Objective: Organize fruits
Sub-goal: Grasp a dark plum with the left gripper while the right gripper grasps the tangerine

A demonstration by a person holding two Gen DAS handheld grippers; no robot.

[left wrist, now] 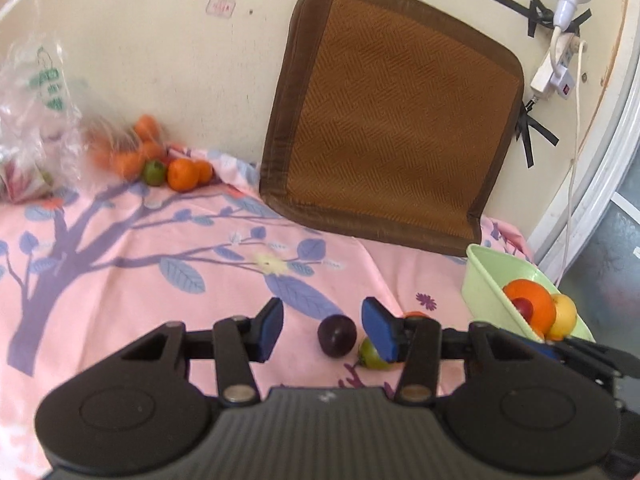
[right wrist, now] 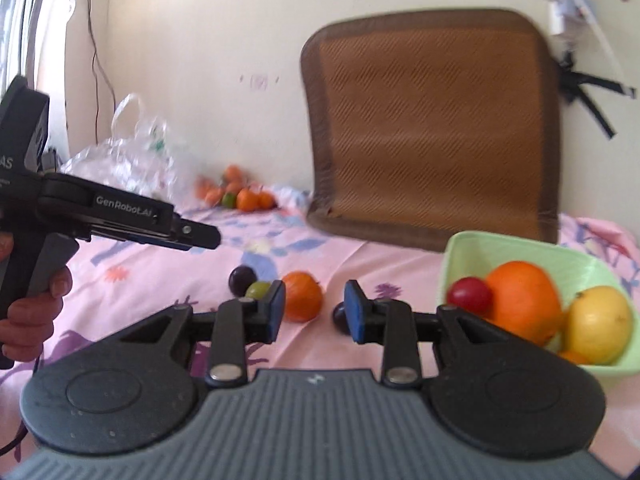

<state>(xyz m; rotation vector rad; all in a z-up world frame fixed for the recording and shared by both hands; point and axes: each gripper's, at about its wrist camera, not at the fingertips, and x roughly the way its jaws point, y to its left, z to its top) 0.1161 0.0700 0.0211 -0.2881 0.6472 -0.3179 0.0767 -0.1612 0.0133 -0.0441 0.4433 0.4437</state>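
Hovering above a pink floral sheet (left wrist: 120, 248), both claws hang released with nothing between their blue pads. The surface under the sheet may be a bed or a bench; I cannot tell which.

The left claw (left wrist: 322, 330) has its jaws apart, and a dark plum (left wrist: 337, 335) lies on the sheet in the gap as the left wrist view shows it, untouched. A green fruit (left wrist: 374, 356) sits just beside the plum, partly hidden behind the claw's right-hand pad.

The right claw (right wrist: 315, 310) also stands with its jaws apart over bare sheet. An orange persimmon-like fruit (right wrist: 303, 296) lies just beyond its left-hand pad, and a second dark fruit (right wrist: 340, 316) peeks out behind its right-hand pad.

A pale green basin (right wrist: 532, 248) rests near the sheet's right edge, holding a large orange (right wrist: 524, 300), a yellow fruit (right wrist: 598, 324) and a small red one (right wrist: 469, 295).

At the far left corner, against the wall, a pile of small oranges (left wrist: 176, 170) with one green fruit lies beside a crumpled clear plastic bag (left wrist: 36, 120). A brown woven cushion (left wrist: 396, 120) leans upright against the wall at the sheet's far edge.

A hand (right wrist: 30, 320) grips the left device's handle in the right wrist view.
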